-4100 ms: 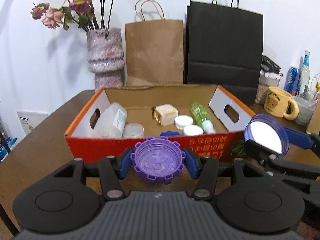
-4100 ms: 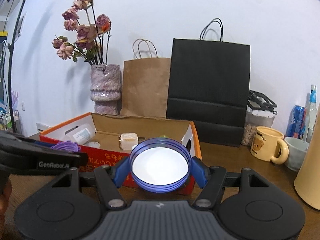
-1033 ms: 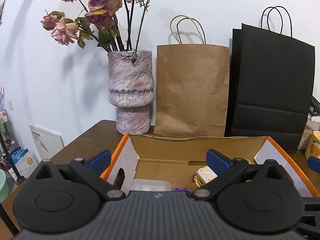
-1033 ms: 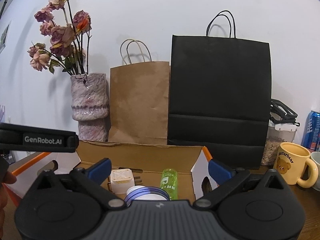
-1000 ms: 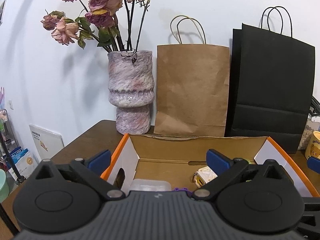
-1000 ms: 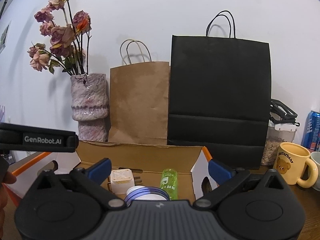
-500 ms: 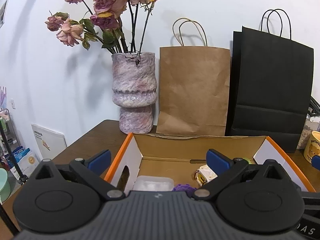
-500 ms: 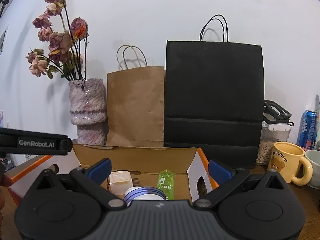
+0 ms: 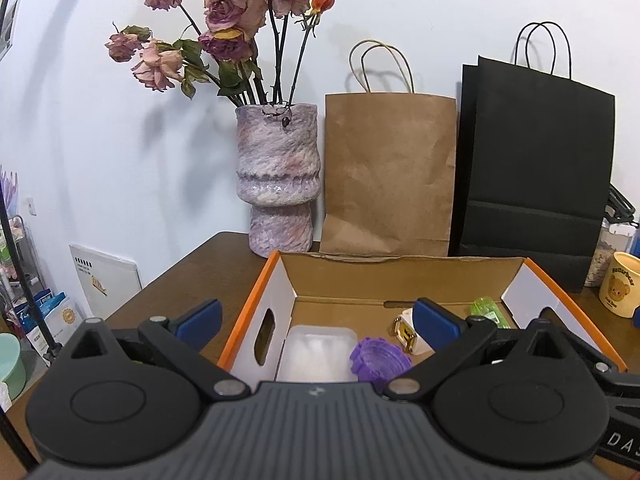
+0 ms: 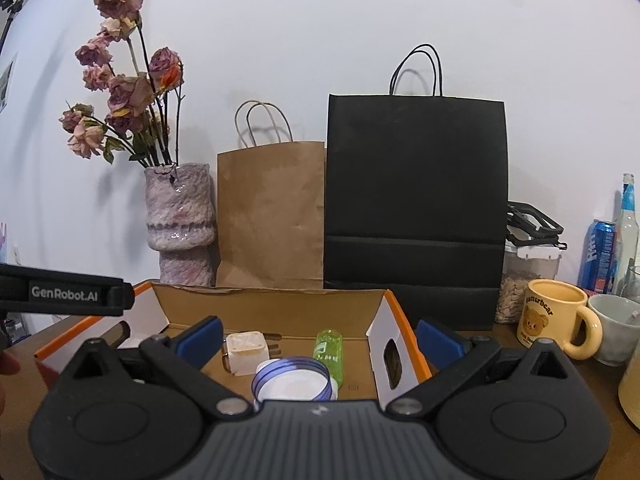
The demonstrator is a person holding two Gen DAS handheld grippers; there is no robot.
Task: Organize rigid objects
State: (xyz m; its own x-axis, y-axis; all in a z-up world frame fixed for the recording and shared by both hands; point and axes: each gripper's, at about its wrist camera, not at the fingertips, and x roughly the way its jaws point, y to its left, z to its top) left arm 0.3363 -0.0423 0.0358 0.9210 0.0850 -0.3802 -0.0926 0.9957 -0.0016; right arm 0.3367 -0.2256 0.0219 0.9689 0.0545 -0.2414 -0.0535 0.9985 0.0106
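— Where does the sorting stand?

— Both lids look dropped off. The purple toothed lid (image 9: 380,362) lies inside the cardboard box (image 9: 256,300), touching the clear plastic container (image 9: 316,354) at its left end. The blue-rimmed lid (image 10: 294,378) lies in the box too, just beside the green bottle (image 10: 330,350) and near the white cube-shaped piece (image 10: 245,350).

— And the grippers?

— The left gripper (image 9: 316,318) has its jaws spread wide with nothing between them. The right gripper (image 10: 318,340) is likewise wide apart and empty. Both hover over the box's near side.

— Anything left?

— Hard to say. On the table's right edge stand a yellow mug (image 10: 556,318), a can (image 10: 600,256) and a bottle (image 10: 626,232), but whether those belong to the job I can't tell. The near table edge is hidden by the gripper bodies.
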